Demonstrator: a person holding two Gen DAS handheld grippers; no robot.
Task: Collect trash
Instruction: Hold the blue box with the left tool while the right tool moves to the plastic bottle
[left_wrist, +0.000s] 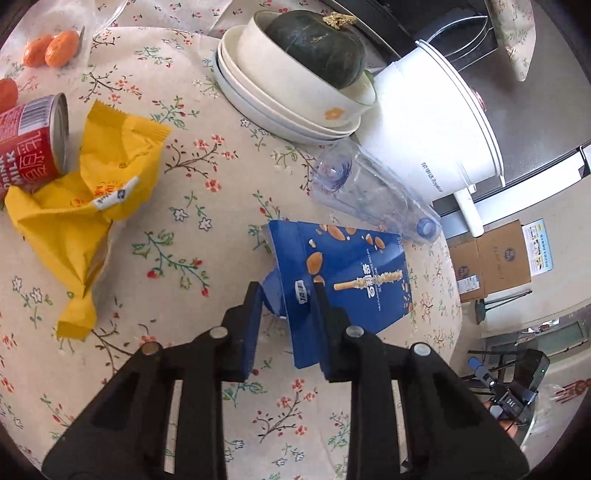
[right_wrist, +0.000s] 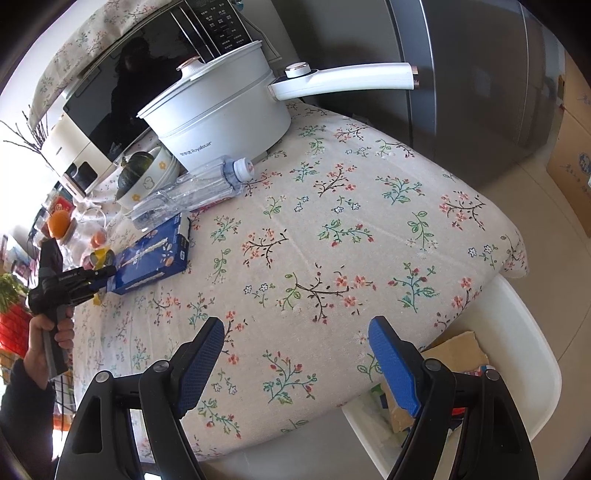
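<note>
A blue biscuit box (left_wrist: 354, 266) lies on the floral tablecloth (left_wrist: 207, 206). My left gripper (left_wrist: 286, 290) is shut on its near end, one pad on each side of the open flap. The right wrist view shows the same grip from the side, with the left gripper (right_wrist: 105, 280) at the end of the box (right_wrist: 155, 254). A crumpled yellow wrapper (left_wrist: 92, 184), a red milk can (left_wrist: 33, 140) on its side and a clear plastic bottle (left_wrist: 373, 192) also lie on the table. My right gripper (right_wrist: 297, 325) hangs open and empty above the table's near edge.
A white electric pot (right_wrist: 221, 110) with a long handle stands behind the bottle (right_wrist: 192, 188). Stacked bowls (left_wrist: 295, 103) hold a dark green squash, and oranges (left_wrist: 51, 48) lie at the far left. Below the table corner stands a white bin (right_wrist: 524, 369) with cardboard inside.
</note>
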